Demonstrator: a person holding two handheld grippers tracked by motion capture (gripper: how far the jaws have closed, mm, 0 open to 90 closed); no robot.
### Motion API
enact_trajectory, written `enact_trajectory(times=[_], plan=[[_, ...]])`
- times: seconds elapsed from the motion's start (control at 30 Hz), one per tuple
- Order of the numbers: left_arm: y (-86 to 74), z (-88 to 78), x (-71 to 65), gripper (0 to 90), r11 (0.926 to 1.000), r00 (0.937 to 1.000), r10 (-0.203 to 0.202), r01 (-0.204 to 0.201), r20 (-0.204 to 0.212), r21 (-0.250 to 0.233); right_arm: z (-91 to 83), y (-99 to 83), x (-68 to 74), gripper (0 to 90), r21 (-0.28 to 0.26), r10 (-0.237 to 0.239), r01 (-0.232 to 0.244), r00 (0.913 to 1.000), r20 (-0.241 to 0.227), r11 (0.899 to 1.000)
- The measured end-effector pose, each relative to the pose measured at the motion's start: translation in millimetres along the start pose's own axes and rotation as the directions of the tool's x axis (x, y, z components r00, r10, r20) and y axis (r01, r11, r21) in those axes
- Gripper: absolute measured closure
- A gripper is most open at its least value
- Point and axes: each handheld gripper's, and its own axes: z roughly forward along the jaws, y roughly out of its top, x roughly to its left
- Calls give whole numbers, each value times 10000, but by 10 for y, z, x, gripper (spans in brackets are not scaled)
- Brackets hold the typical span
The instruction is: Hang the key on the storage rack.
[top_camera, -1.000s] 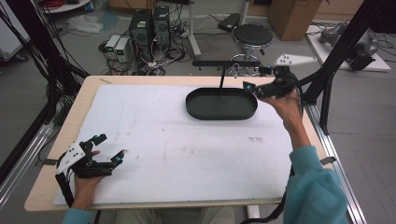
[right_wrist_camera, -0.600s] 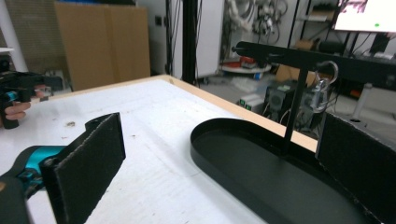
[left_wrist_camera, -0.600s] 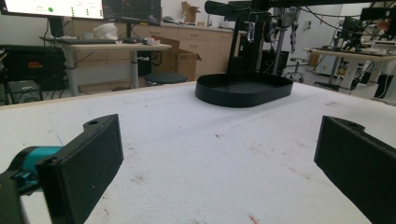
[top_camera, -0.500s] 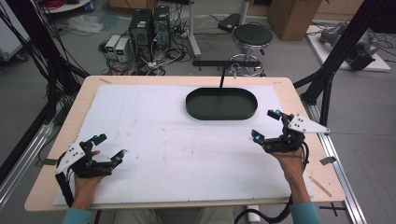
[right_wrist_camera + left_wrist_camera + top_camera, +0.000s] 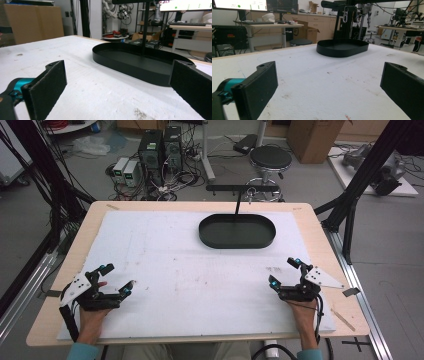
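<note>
The tray (image 5: 237, 231) lies upper centre of the high view, long axis left-right, nearer the right gripper (image 5: 286, 272) than the left gripper (image 5: 118, 279); both sit lower, jaws spread and empty.

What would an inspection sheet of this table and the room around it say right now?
Surface: white sheet over a wooden table, scuffed and faintly stained.
Job's things: black oval tray at the far middle, with a thin black post rising at its far rim; what the post stands on cannot be told.
Clutter: nothing seen on the sheet.
Tongs: left tongs and right tongs rest near the front corners, both open and holding nothing.
Cables: a black cable loops below the front edge.
Surroundings: computer towers, round stool and cardboard box on the floor beyond.
</note>
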Motion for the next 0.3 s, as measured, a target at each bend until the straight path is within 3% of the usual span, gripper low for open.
enact_trajectory(times=[0.1,0.3], plan=[[0,-1,-7,17,10000,10000,84,-85,43,47,9,-59,-23,7,151,207,-207,9998,-17,9997],[-1,0,-14,17,9999,9999,126,-126,-3,39,17,-62,-4,7,231,-47,46,10000,15,9997]])
